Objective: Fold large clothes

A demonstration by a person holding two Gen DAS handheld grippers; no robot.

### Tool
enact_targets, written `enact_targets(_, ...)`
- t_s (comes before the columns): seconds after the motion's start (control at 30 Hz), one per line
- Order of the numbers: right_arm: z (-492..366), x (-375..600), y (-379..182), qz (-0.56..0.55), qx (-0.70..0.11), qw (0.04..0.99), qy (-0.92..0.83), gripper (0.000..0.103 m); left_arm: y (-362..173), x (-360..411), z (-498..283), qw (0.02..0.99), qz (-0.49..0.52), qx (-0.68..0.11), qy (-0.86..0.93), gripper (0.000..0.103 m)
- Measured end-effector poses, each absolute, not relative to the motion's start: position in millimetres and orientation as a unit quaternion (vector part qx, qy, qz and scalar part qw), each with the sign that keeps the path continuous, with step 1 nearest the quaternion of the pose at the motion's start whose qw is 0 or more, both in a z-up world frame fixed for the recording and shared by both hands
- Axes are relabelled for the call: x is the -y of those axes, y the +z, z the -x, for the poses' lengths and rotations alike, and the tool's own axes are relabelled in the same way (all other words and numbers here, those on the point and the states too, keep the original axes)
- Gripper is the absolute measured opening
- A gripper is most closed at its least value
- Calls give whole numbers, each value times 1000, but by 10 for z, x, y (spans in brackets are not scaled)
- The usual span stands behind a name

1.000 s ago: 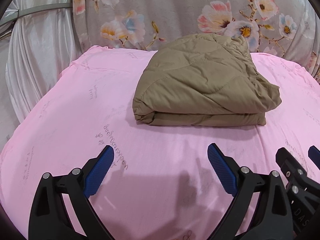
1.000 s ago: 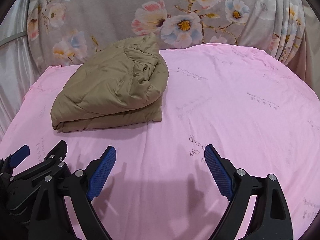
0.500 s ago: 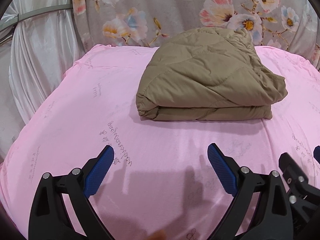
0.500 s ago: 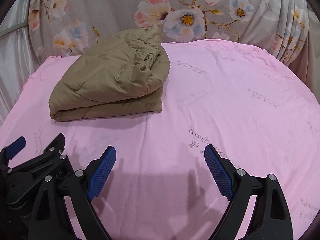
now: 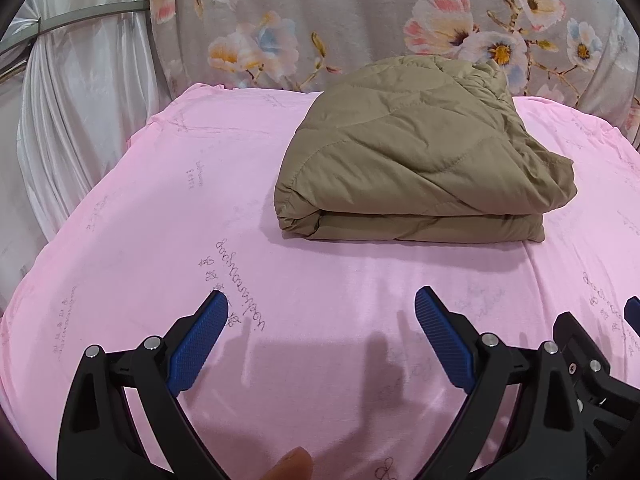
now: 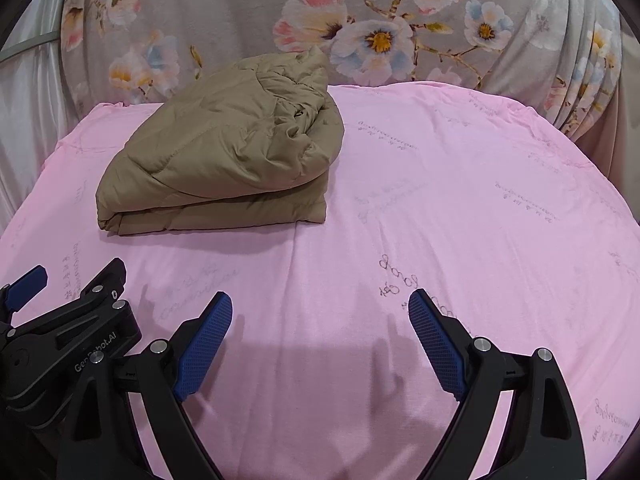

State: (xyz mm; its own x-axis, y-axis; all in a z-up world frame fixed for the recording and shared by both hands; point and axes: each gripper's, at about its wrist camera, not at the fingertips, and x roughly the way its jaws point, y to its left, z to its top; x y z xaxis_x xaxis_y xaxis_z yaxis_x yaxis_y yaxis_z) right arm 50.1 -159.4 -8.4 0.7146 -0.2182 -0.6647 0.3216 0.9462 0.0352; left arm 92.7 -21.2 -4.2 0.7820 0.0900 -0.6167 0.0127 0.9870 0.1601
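Your left gripper [image 5: 322, 308] and right gripper [image 6: 320, 308] both hang with jaws spread and empty over the pink sheet [image 5: 160, 240], well short of the folded jacket [image 5: 416, 168] by the flowered curtain [image 5: 360, 20]. Nudge its puffy right edge and the loose layers could spring open; grab low and you may snag the sheet.

A pink sheet [image 5: 160, 240] is covering the bed, floral fabric [image 6: 240, 20] hanging behind, white curtain [image 5: 80, 100] draping left.
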Motion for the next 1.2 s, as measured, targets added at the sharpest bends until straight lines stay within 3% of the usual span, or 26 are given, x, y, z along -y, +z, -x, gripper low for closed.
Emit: enact_targets(1.2, -507, 1590, -88, -70, -349, 922, -150, 87, -47, 223, -932, 940, -78, -331, 21, 92)
